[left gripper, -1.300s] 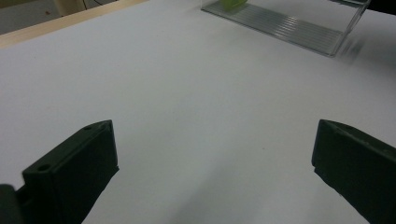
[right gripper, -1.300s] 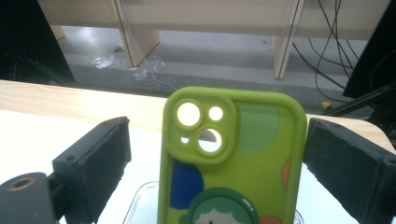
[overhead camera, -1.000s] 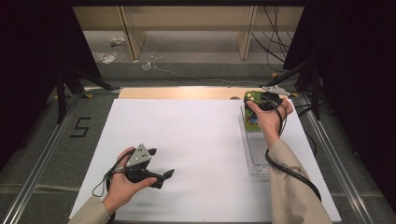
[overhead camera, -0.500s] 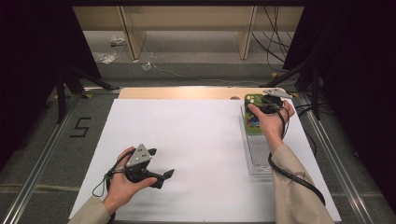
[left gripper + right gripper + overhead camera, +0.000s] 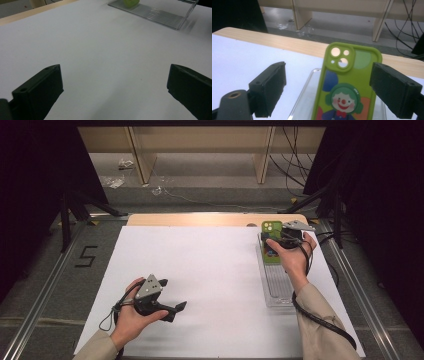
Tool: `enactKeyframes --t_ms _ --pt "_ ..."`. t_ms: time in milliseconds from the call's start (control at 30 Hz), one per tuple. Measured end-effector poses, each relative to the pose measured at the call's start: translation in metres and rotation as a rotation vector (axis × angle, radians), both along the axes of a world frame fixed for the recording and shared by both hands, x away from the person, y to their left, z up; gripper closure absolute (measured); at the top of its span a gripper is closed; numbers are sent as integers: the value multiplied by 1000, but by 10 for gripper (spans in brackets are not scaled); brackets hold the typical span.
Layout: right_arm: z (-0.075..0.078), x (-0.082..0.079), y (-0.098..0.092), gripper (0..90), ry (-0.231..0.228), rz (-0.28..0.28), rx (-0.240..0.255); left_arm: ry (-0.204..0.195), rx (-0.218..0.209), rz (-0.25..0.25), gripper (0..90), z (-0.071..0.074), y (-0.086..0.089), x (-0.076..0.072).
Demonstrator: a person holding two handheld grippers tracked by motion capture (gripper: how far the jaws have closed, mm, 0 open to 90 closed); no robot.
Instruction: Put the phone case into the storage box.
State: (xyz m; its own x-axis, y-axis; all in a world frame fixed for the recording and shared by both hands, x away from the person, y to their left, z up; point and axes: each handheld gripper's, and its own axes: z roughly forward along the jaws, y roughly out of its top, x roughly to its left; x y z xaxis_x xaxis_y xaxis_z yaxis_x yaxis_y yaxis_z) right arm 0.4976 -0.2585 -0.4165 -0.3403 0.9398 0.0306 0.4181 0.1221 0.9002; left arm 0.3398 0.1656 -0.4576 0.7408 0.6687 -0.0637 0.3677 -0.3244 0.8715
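Observation:
A green phone case (image 5: 348, 82) with a clown picture stands tilted up at the far end of a clear plastic tray (image 5: 279, 290) on the right of the white table. My right gripper (image 5: 328, 68) is around the case. Its jaws have just been closing; a gap still shows at the left jaw, so it is open. In the high view the case (image 5: 270, 229) rises just left of that gripper (image 5: 274, 245). My left gripper (image 5: 172, 294) rests open near the front left of the table, with only bare white surface between its fingers (image 5: 40, 90).
The white sheet (image 5: 200, 270) covers most of the table, with a wooden strip (image 5: 200, 219) along its far edge. Metal rails run along both sides. Beyond the table are wooden legs, cables and scraps on the floor.
My right hand has shifted slightly right and toward the person by the tray's far end, and more of the green case shows beside it. The left hand has stayed put.

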Motion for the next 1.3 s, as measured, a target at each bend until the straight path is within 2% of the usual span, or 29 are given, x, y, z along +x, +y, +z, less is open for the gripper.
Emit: enactKeyframes --t_ms 367,800,1300 --pt "5 -17 4 154 13 61 4 -1 0 0 0 0 0 0" --pt "4 -37 4 159 28 94 3 0 -1 3 0 0 0 0" --pt "8 -62 3 161 25 138 8 -2 -1 6 0 1 1 1"
